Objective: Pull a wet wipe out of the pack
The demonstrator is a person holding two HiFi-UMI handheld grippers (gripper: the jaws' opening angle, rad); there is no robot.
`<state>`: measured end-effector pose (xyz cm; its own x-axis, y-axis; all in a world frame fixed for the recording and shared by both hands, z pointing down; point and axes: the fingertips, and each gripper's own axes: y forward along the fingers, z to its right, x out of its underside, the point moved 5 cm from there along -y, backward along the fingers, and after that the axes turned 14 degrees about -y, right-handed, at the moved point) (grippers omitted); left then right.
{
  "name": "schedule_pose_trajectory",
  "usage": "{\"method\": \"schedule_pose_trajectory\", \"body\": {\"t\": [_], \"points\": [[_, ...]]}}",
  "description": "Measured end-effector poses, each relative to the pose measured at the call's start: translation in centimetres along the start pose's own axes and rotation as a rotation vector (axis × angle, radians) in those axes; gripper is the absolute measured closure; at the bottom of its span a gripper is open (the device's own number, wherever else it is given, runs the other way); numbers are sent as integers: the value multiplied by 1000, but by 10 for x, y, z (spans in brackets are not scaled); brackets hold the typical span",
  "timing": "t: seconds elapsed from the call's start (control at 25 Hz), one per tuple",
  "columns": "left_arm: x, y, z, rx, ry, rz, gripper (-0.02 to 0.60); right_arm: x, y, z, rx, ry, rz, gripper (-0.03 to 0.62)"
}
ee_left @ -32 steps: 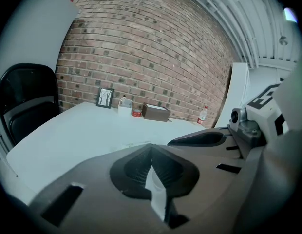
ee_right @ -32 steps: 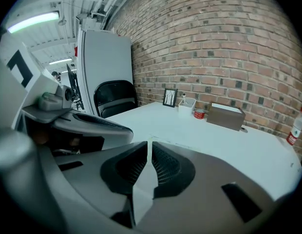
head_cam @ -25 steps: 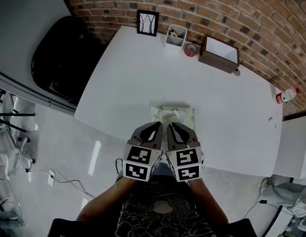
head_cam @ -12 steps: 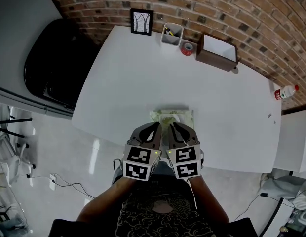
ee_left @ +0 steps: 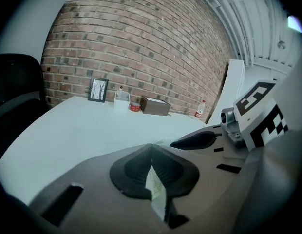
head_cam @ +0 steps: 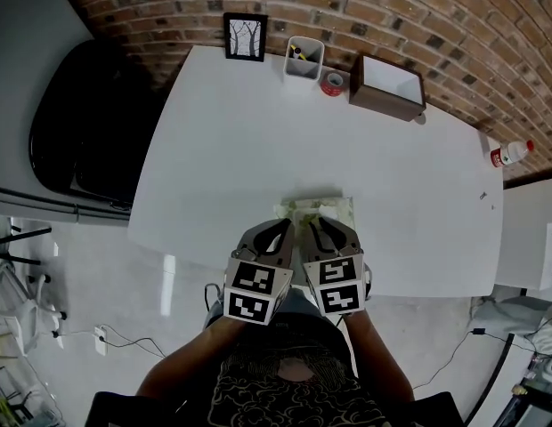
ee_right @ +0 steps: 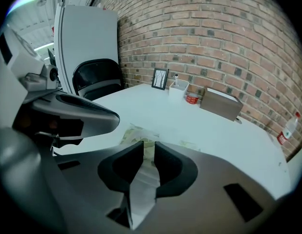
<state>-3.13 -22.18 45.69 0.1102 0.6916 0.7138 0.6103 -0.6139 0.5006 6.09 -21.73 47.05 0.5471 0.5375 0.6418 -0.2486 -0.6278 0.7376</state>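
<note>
The green-and-white wet wipe pack lies flat on the white table close to its near edge, with a pale wipe tuft showing at its top opening. Both grippers hover side by side just before the pack's near side. My left gripper has its jaw tips touching and nothing pinched. My right gripper shows a narrow slit between its jaws. Through that slit the pack is visible below. I see nothing gripped in either one.
Along the brick wall stand a framed picture, a white pen holder, a red tape roll and a brown box. A bottle sits at the far right corner. A black chair is left of the table.
The head camera has drifted, so the table sits slightly higher in view. Both grippers keep their place at the pack's near side, jaws unchanged.
</note>
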Motion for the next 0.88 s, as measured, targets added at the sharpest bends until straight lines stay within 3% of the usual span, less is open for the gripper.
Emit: {"method": "schedule_pose_trajectory", "body": {"t": [0.4,0.6,0.88], "points": [[-9,3,-11,50,28,-30,569,-4,6,1,22,-36,-74,525],[-14,3,-13,67,38,-33,569,-3,11,-2,12,-9,-135,539],[-17,-1,-20,78,45,-43,569,-1,13,-3,29,51,-127,569]]}}
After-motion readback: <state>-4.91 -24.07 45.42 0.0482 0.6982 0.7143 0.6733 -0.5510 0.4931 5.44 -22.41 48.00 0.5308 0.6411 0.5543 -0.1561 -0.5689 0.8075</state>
